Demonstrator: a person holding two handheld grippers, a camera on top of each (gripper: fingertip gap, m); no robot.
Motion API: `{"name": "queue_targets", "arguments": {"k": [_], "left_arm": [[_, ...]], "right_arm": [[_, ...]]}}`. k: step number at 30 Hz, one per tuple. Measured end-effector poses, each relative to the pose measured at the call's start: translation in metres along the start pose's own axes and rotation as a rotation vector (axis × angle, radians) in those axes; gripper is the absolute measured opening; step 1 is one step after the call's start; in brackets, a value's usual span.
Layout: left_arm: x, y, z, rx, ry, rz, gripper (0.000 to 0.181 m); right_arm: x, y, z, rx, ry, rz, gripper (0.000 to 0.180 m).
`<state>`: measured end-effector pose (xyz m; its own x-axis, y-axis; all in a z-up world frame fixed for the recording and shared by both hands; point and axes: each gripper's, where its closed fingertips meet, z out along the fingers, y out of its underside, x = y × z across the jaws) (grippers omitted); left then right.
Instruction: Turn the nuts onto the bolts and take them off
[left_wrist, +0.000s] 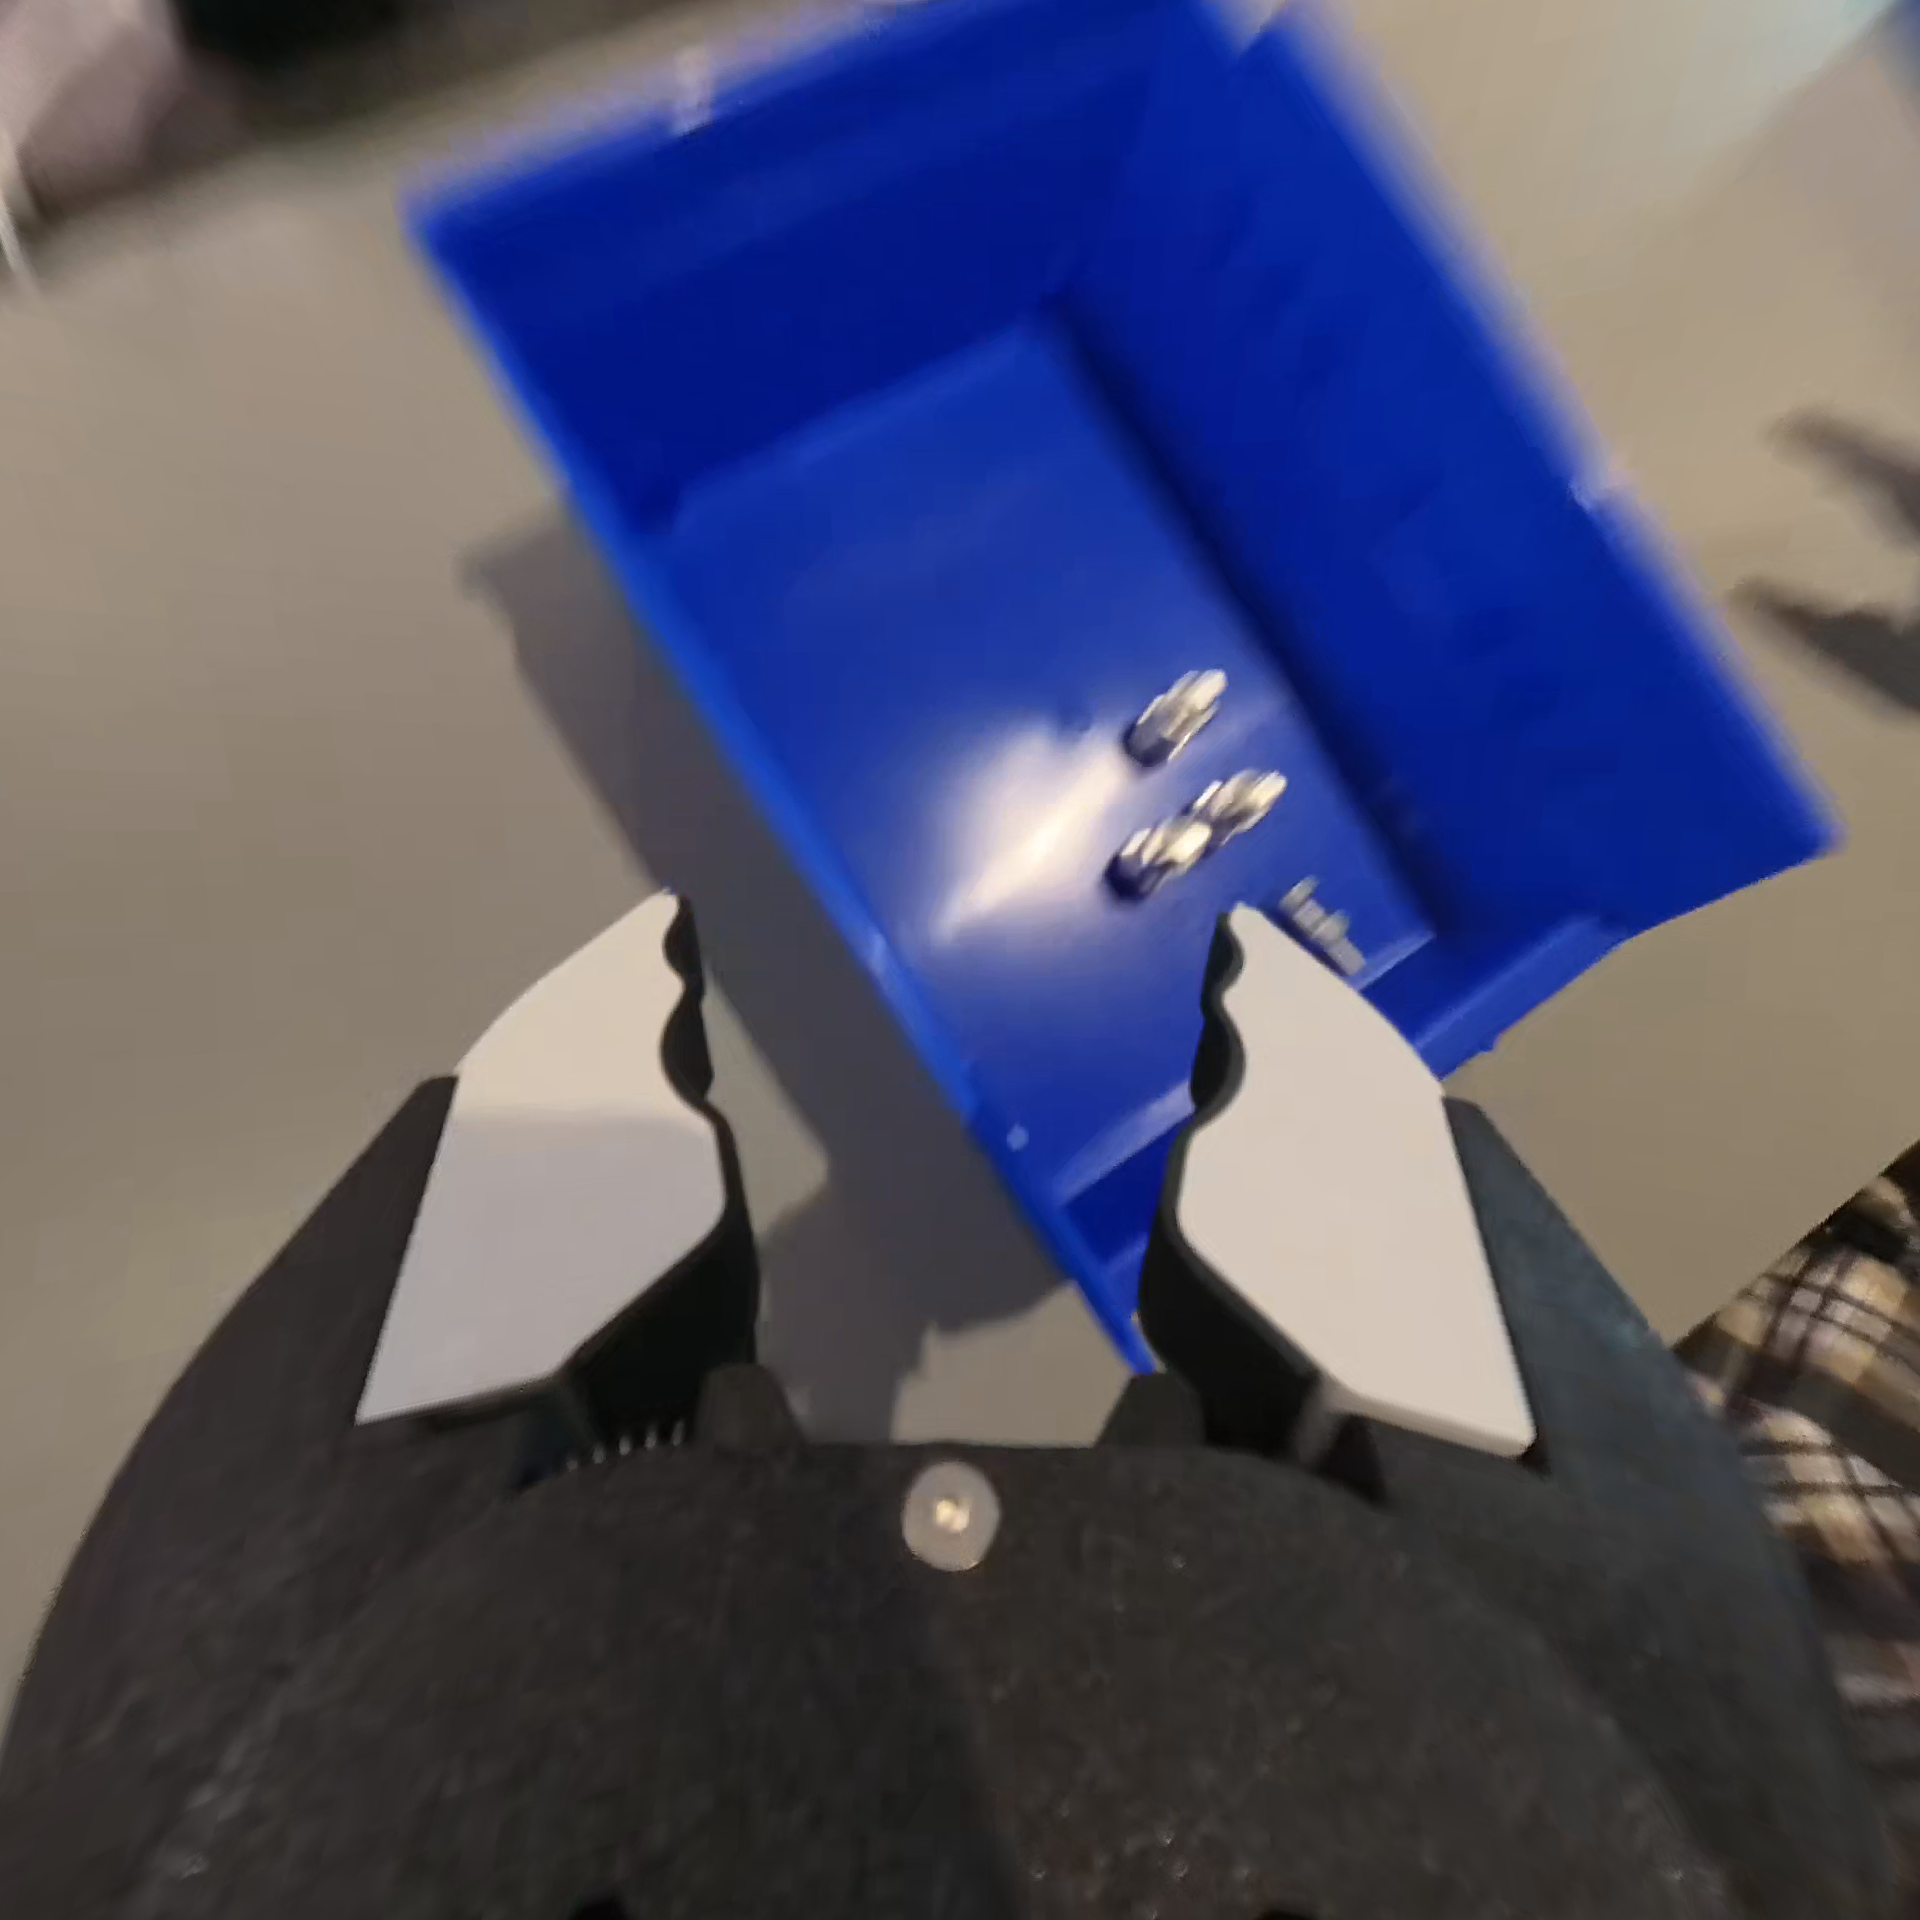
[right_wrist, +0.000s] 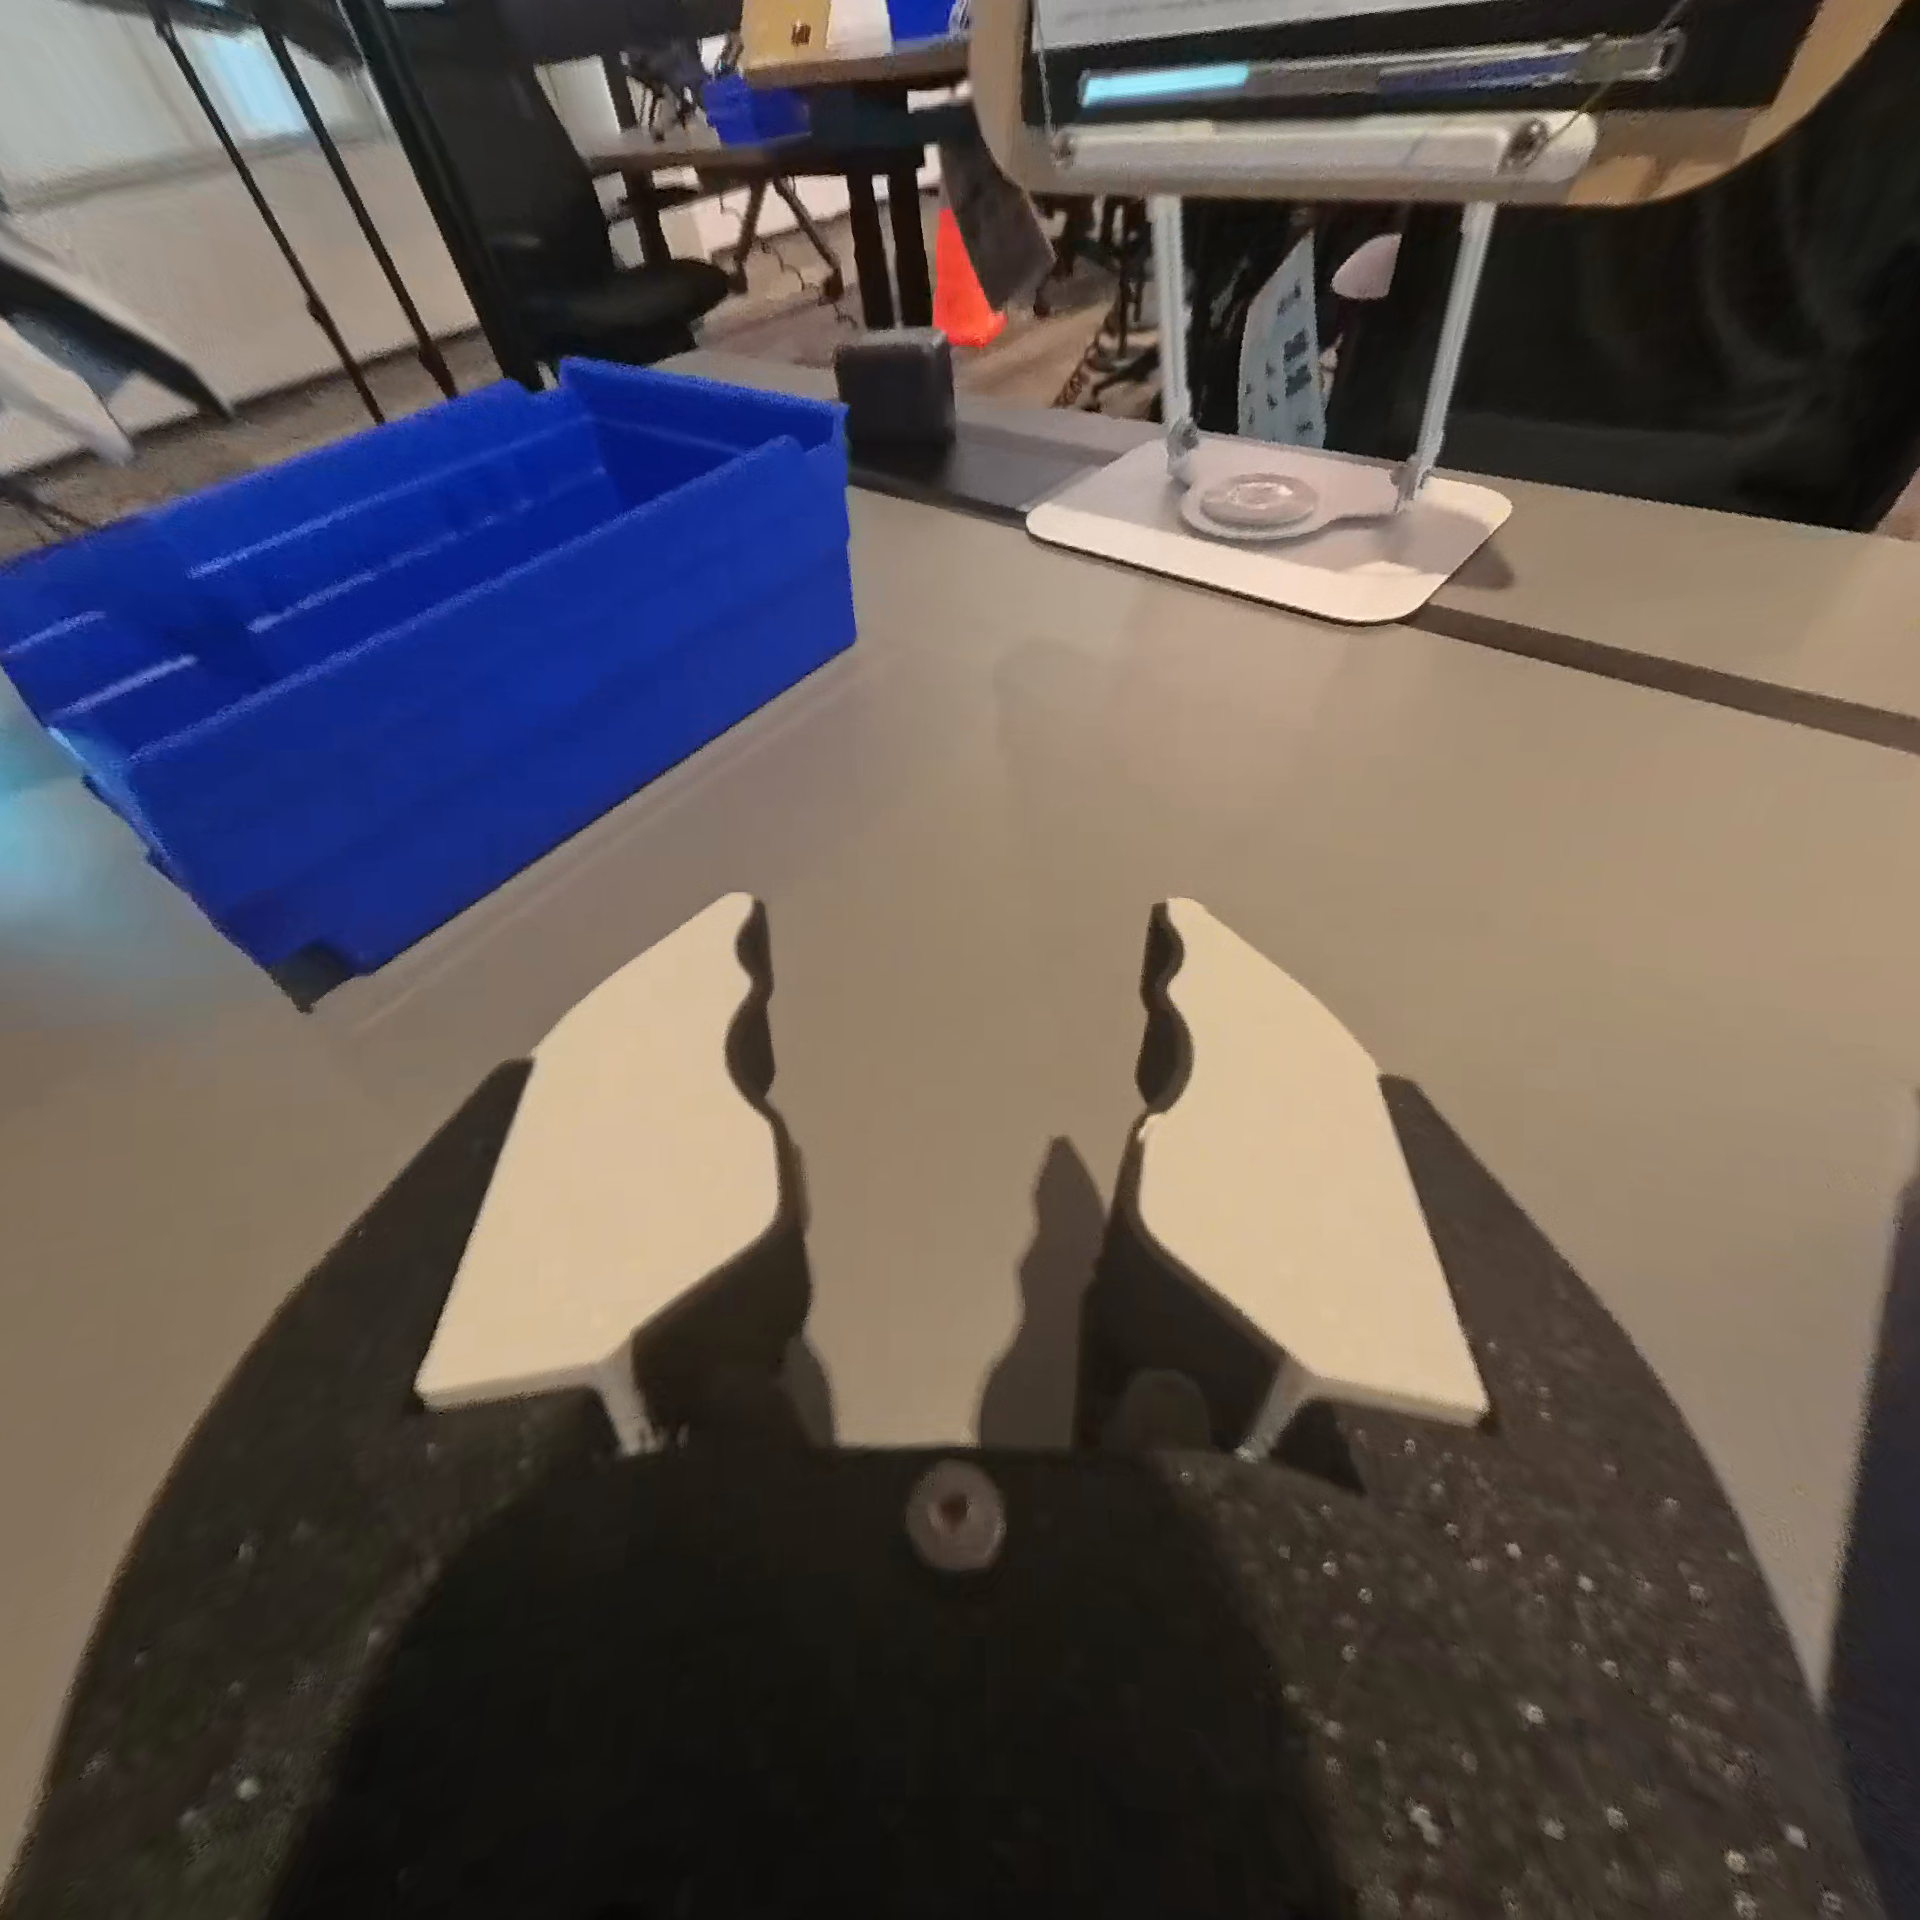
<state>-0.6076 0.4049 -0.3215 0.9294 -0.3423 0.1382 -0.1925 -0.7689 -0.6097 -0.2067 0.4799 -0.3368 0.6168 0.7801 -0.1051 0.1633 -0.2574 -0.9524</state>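
Note:
A blue plastic bin (left_wrist: 1351, 582) stands on the grey table. On its floor lie small silver metal pieces, blurred: one (left_wrist: 1176, 715) apart, and two (left_wrist: 1195, 831) close together. They look like nuts or bolts; I cannot tell which. My left gripper (left_wrist: 951, 920) is open and empty, above the bin's near end, its right finger over the bin's floor. In the right wrist view the same bin (right_wrist: 499, 665) stands at the left. My right gripper (right_wrist: 958, 920) is open and empty above the bare table, to the right of the bin.
A white stand base (right_wrist: 1273, 545) with a screen above it stands at the far right of the table. A small black box (right_wrist: 896, 393) sits at the table's far edge. A dark seam (right_wrist: 1662, 665) crosses the table. Plaid cloth (left_wrist: 1818, 1382) shows at the right.

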Motion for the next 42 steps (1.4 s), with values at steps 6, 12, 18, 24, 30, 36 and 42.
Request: {"name": "queue_targets", "arguments": {"k": [6, 12, 18, 24, 30, 36, 42], "left_arm": [[-0.015, 0.041, 0.026, -0.261, -0.009, -0.134, 0.093], [-0.007, 0.062, 0.051, -0.440, 0.068, -0.185, 0.054], [-0.014, 0.060, 0.055, -0.499, 0.047, -0.158, 0.018], [-0.051, 0.075, 0.038, -0.529, -0.050, -0.192, 0.005], [-0.092, 0.105, 0.005, -0.505, -0.103, -0.297, 0.004], [-0.145, 0.144, -0.037, -0.447, -0.171, -0.443, 0.005], [-0.192, 0.177, -0.072, -0.394, -0.223, -0.527, 0.004]], "right_arm": [[0.009, 0.003, -0.007, 0.059, 0.013, 0.047, 0.066], [0.008, 0.006, -0.011, 0.064, 0.019, 0.034, 0.063], [0.009, 0.011, -0.010, 0.030, 0.033, 0.012, 0.060], [0.011, 0.011, -0.012, 0.030, 0.034, 0.018, 0.055], [0.007, 0.016, -0.008, 0.001, 0.016, 0.004, 0.050], [0.008, 0.016, -0.007, 0.001, 0.017, 0.004, 0.046], [0.005, 0.016, -0.004, 0.005, 0.014, 0.000, 0.043]]}}
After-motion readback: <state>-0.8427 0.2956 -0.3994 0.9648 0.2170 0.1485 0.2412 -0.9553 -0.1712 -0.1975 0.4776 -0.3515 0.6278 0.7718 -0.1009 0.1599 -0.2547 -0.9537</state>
